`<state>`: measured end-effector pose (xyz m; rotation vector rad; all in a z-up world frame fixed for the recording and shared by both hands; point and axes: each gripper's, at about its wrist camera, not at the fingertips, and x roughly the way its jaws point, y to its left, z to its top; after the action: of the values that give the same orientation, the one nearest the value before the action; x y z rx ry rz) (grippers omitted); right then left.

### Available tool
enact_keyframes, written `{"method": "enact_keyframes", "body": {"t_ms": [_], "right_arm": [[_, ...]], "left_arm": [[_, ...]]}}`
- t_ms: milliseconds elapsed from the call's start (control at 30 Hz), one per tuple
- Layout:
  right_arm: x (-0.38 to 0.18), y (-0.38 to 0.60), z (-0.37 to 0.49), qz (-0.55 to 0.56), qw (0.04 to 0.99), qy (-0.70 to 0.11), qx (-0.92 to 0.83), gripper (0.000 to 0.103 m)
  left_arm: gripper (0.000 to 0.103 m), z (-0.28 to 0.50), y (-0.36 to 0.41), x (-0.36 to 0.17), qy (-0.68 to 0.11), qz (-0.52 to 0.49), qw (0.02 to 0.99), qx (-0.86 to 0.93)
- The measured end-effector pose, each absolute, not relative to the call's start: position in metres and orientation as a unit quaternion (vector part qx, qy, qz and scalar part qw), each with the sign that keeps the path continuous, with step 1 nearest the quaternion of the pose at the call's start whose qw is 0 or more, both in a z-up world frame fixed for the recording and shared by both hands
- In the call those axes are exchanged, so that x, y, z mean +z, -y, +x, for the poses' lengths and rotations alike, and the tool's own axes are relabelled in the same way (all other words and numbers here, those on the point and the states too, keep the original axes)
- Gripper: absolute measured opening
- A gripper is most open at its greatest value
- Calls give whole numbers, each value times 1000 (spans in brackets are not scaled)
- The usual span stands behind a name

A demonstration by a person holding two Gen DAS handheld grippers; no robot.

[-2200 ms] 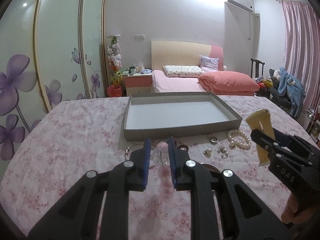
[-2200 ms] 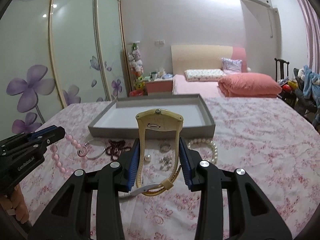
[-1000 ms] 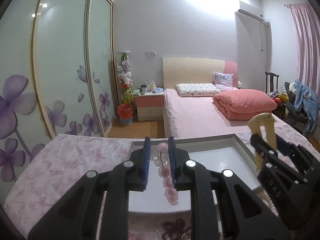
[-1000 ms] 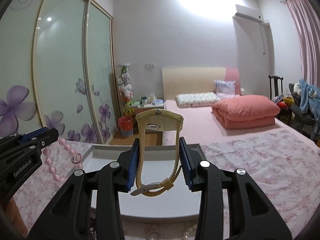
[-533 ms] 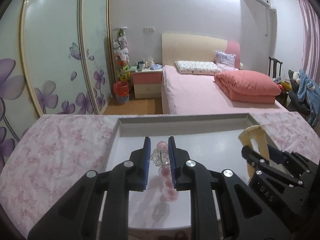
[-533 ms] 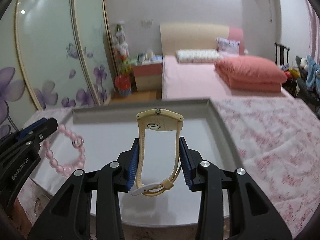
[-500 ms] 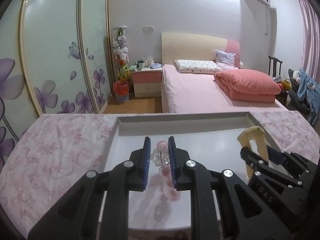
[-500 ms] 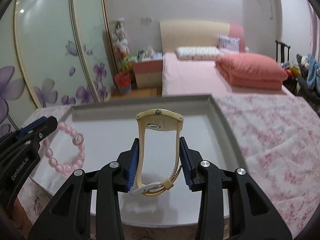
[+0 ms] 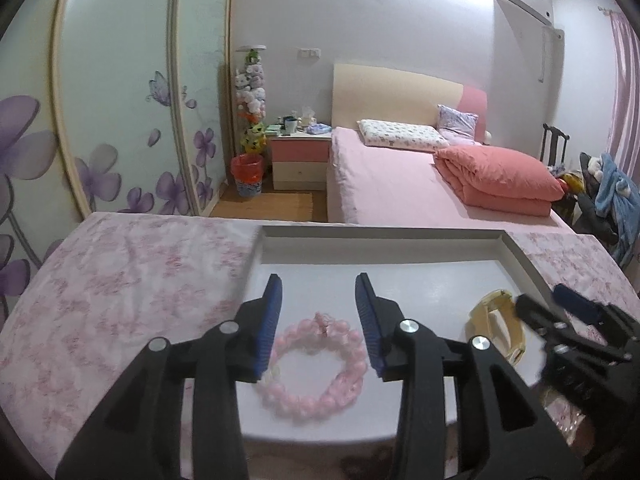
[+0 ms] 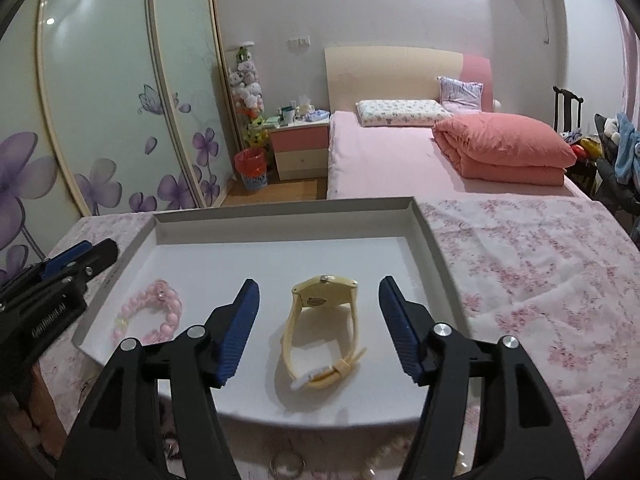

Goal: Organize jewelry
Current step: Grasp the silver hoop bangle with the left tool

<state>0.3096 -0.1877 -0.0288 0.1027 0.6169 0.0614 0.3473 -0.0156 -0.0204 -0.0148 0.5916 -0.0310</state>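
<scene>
A pink bead bracelet [image 9: 314, 368] lies flat on the white floor of a grey shallow tray [image 9: 384, 233], just below my open left gripper [image 9: 319, 294]. It also shows in the right wrist view [image 10: 150, 316]. A cream-yellow wristwatch [image 10: 320, 330] lies in the same tray [image 10: 284, 208], between and just below the jaws of my open right gripper [image 10: 319, 294]. The watch shows partly in the left wrist view [image 9: 496, 326], behind the right gripper [image 9: 560, 312]. The left gripper shows at the left edge of the right wrist view [image 10: 86, 252]. Both grippers are empty.
The tray sits on a table with a pink floral cloth [image 10: 532, 264]. Loose jewelry, including a metal ring [image 10: 285, 466] and pearls [image 10: 390, 458], lies on the cloth in front of the tray. A bed [image 9: 400, 184] and sliding wardrobe doors [image 9: 120, 100] stand beyond.
Both grippers have opened. The pink bracelet and the yellow watch have dropped from the jaws and now lie on the tray floor.
</scene>
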Motion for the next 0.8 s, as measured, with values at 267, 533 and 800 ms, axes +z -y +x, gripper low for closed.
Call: {"method": "enact_keyframes", "body": {"t_ms": [267,533,800], "right_arm": [[-13,194,259,43,956,-285,48,63],[-19,193,218,46,953,-293,66,63],[-24,193,201,56,949,-302,70,63]], "left_arm": [[51,296,-24,-24,-307,4,952,-13],[63,262,-42,-55,-377,11,925,-42],[81,255,-18,-73,-406,57,910,-56]]}}
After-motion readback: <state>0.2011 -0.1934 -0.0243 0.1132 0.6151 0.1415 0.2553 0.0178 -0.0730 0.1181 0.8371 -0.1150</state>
